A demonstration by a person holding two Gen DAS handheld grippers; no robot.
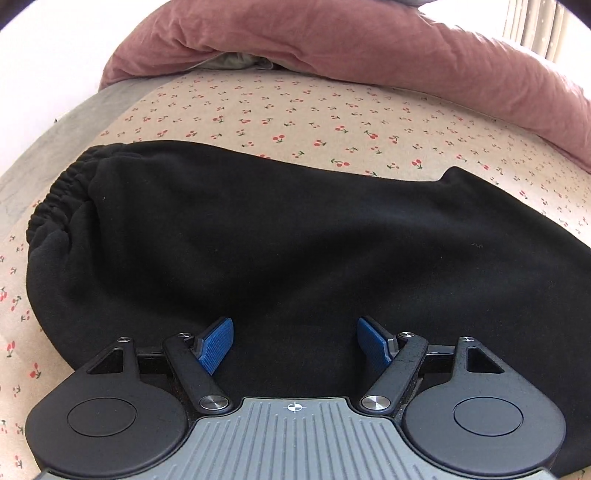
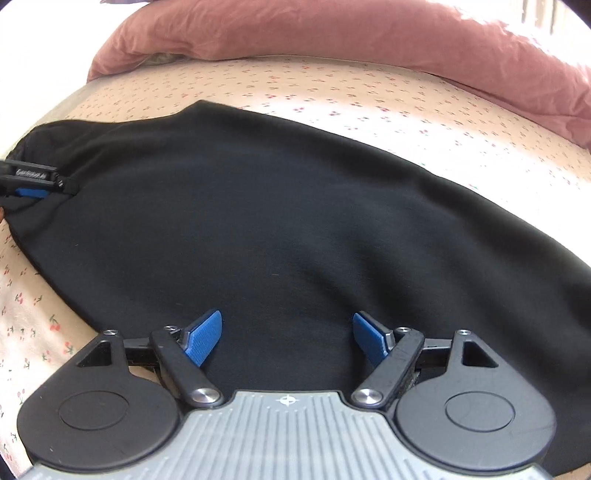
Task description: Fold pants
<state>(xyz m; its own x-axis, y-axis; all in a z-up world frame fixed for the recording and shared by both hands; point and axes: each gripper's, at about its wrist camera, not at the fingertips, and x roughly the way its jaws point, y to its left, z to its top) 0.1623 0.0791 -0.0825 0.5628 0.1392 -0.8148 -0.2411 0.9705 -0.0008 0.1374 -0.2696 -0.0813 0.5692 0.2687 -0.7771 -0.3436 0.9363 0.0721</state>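
Black pants (image 1: pixel 258 236) lie flat across the bed, folded lengthwise, with the gathered elastic waistband (image 1: pixel 55 199) at the left. My left gripper (image 1: pixel 295 332) hovers over the near edge of the pants close to the waist end, open, with nothing between its blue pads (image 1: pixel 216 343). In the right wrist view the pants (image 2: pixel 295 221) stretch away to the right. My right gripper (image 2: pixel 288 328) is above their near edge, open and empty, blue pads (image 2: pixel 203 336) wide apart. The left gripper (image 2: pixel 37 184) shows at the far left of that view, over the waist end.
The bed sheet (image 1: pixel 295 107) is cream with small red cherries. A rolled pink duvet (image 1: pixel 332 48) lies along the far side, with a grey cloth (image 1: pixel 236 61) tucked under it. A grey bed edge (image 1: pixel 66 122) runs at the left. A curtain (image 1: pixel 543 26) hangs at the upper right.
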